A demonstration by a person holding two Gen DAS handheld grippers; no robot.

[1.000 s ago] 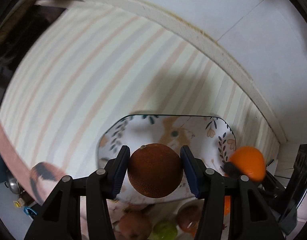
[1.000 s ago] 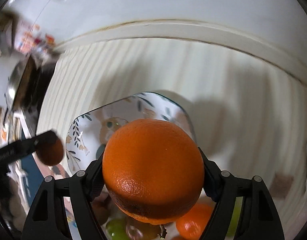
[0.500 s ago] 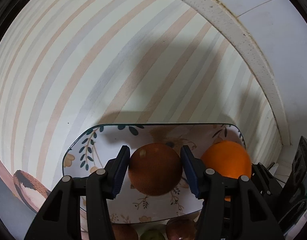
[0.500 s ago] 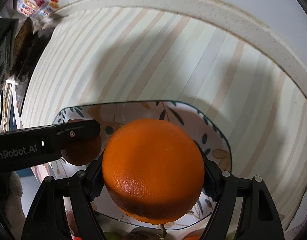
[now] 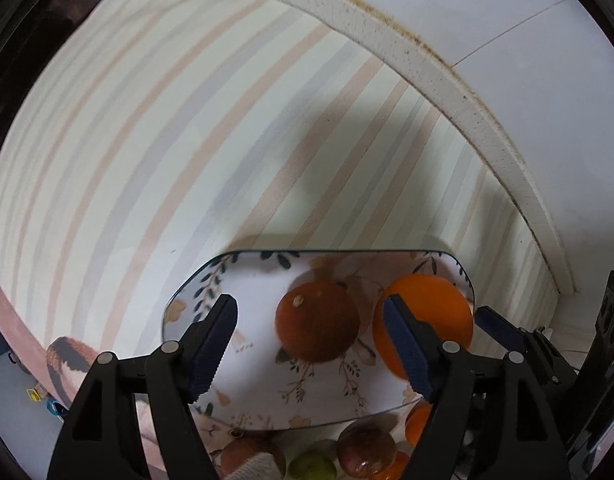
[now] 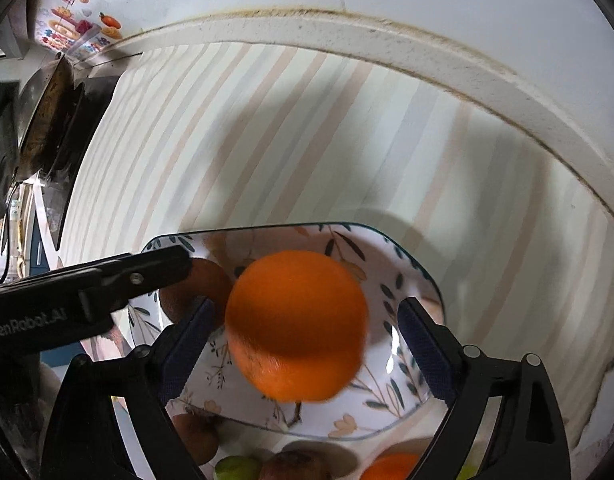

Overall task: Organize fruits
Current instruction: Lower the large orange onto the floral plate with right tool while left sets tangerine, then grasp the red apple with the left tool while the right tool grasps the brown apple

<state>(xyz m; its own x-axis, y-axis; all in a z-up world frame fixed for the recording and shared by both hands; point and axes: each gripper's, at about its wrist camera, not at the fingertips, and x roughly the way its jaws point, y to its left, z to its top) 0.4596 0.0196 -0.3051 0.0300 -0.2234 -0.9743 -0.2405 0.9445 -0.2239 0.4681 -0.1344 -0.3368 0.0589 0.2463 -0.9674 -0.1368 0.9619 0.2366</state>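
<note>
Both grippers' jaws have just been opening: left gripper (image 5: pixel 309 342) clear of the brown fruit (image 5: pixel 317 321), right gripper (image 6: pixel 305 342) clear of the orange (image 6: pixel 297 324), both on the floral plate (image 5: pixel 211 280). Striped cloth (image 5: pixel 167 140) lies open beyond; "GenRobot.AI" reads on the left gripper.

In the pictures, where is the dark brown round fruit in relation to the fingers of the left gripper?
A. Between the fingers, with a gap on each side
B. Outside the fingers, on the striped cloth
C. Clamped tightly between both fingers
A: the dark brown round fruit lies on the floral plate, clear of both fingers of the left gripper, whose jaws have just been opening.
</note>
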